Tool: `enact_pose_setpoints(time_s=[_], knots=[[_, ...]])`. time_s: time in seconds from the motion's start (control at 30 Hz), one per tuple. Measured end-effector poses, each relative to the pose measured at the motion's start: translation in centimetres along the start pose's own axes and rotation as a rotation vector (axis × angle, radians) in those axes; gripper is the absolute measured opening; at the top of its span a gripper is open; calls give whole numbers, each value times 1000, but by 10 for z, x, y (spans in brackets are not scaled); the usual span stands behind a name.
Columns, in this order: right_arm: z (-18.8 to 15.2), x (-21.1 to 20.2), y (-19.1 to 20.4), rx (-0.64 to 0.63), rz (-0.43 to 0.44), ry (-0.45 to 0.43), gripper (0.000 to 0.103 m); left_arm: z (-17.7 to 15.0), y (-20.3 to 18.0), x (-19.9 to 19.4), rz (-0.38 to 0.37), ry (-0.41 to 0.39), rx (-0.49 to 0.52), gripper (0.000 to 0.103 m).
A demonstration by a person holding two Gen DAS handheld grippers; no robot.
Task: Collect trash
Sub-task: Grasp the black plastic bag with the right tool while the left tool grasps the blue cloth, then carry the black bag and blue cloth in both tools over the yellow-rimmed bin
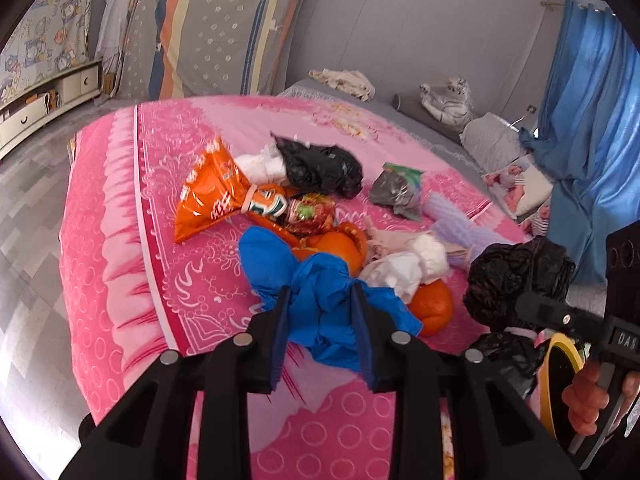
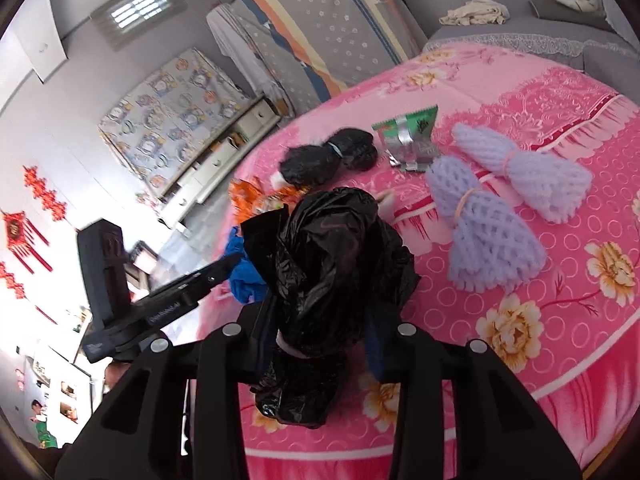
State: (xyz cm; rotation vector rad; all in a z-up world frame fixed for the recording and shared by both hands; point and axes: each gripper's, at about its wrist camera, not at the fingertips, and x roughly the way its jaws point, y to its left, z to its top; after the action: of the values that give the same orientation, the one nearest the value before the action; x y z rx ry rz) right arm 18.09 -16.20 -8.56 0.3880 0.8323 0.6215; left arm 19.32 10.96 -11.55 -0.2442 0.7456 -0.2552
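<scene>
Black bag [image 2: 320,280] is hiding right gripper [image 2: 320,320] inner pads and blue bag [image 2: 244,268] behind it. Blue bag [image 1: 320,308] is covering part of orange fruit [image 1: 434,308]. Picture edge is cutting off person's hand [image 1: 592,396]. Print on orange snack packet [image 1: 212,196] is staying too blurred to read.
</scene>
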Motion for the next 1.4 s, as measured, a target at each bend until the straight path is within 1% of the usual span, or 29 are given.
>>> enact_pose_setpoints(time_s=[0.1, 0.23, 0.3, 0.47, 0.7, 0.8, 0.87, 1.03, 1.2, 1.3, 1.4], knots=[[0, -19, 3, 17, 65, -13, 34, -1, -6, -15, -27, -25, 13, 28], [-4, -46, 6, 42, 149, -24, 34, -3, -17, -34, -44, -56, 37, 28], [-7, -66, 9, 40, 171, -49, 34, -3, -23, -42, -58, -69, 46, 28], [-15, -114, 14, 35, 188, -127, 34, -2, -47, -62, -95, -109, 99, 28], [-30, -176, 11, 40, 184, -254, 35, -1, -92, -70, -159, -112, 171, 28], [-35, -203, 6, 63, 195, -307, 35, -1, -110, -70, -198, -106, 190, 28], [-40, -221, 5, 64, 172, -353, 35, 0, -126, -70, -219, -105, 212, 28], [-54, -262, -2, 63, 70, -465, 35, -3, -167, -63, -285, -87, 287, 28], [-72, -304, -12, 73, -89, -572, 35, -10, -210, -54, -351, -60, 366, 28], [-82, -324, -19, 83, -175, -613, 36, -12, -234, -48, -391, -44, 405, 28], [-93, -340, -26, 100, -258, -633, 36, -16, -255, -41, -428, -25, 436, 28]])
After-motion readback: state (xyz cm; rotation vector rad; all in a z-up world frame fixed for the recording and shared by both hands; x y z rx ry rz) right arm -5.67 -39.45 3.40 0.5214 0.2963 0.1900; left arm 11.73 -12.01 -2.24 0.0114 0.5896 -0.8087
